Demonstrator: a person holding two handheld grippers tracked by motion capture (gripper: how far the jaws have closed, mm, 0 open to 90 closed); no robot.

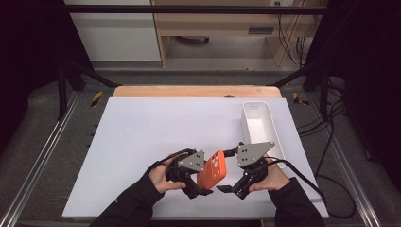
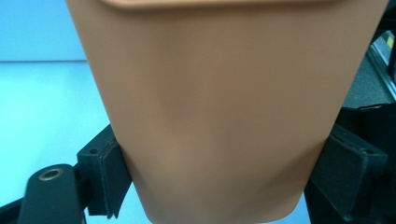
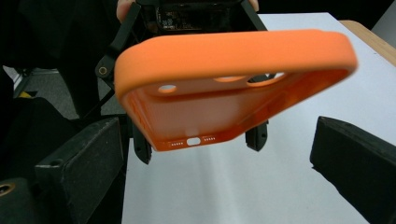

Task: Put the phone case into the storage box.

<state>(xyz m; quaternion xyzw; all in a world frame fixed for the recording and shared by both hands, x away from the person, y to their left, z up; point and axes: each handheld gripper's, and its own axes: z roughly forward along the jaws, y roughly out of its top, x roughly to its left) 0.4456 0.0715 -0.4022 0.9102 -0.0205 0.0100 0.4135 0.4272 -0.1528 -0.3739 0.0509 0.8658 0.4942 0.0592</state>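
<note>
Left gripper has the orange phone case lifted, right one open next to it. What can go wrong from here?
1. The left gripper clamps the orange phone case by one end only; the soft shell may flex and slip out.
2. The right gripper has its jaws spread either side of the case's free end; closing off-centre could twist it loose.
3. The white bin sits just beyond the right hand; a swing could knock it.

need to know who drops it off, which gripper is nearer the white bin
Right. The right gripper sits just below the white bin's near end, open. The left gripper, shut on the orange phone case, is farther over, across the case from the bin.
</note>
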